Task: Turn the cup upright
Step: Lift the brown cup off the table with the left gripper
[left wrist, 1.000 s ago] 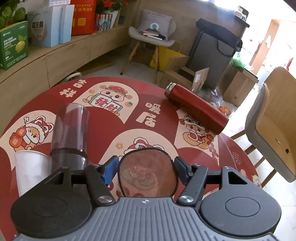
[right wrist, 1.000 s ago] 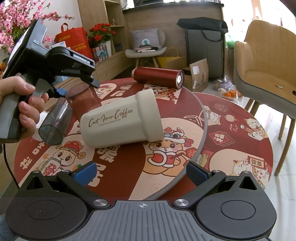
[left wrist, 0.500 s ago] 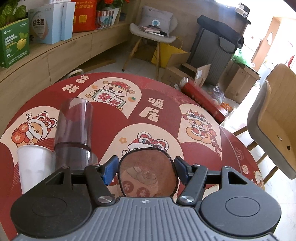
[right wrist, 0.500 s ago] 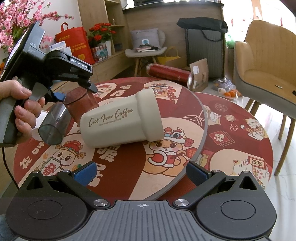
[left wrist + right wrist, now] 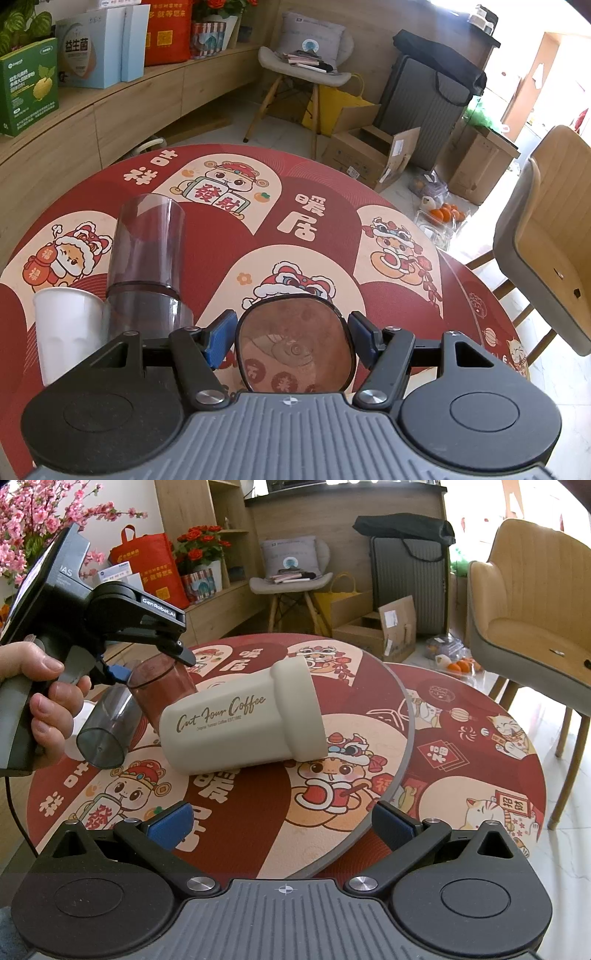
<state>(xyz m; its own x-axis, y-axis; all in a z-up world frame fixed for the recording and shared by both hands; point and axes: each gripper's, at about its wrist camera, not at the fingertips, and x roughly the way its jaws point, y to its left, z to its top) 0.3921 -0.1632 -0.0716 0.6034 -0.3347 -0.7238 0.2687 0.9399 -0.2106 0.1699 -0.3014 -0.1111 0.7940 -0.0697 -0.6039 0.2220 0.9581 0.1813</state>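
My left gripper [image 5: 291, 338] is shut on a brown translucent cup [image 5: 295, 343], whose rim bulges between the blue pads. In the right wrist view the same cup [image 5: 162, 683] hangs tilted in the left gripper [image 5: 147, 664] above the table's far left. A beige coffee tumbler [image 5: 240, 723] with "Cut Four Coffee" lettering lies on its side mid-table, lid end to the right. My right gripper [image 5: 280, 819] is open and empty, in front of the tumbler and apart from it.
A grey translucent cup [image 5: 147, 251] lies on its side beside a white cup [image 5: 66, 321] at the table's left. The round red table [image 5: 480, 775] carries a raised turntable [image 5: 369, 686]. A beige chair [image 5: 528, 620] stands right; boxes and a suitcase [image 5: 410, 587] behind.
The red thermos at the far table edge rolled away and is gone from both views. My left gripper with the brown cup shifted slightly. The right gripper has not moved.
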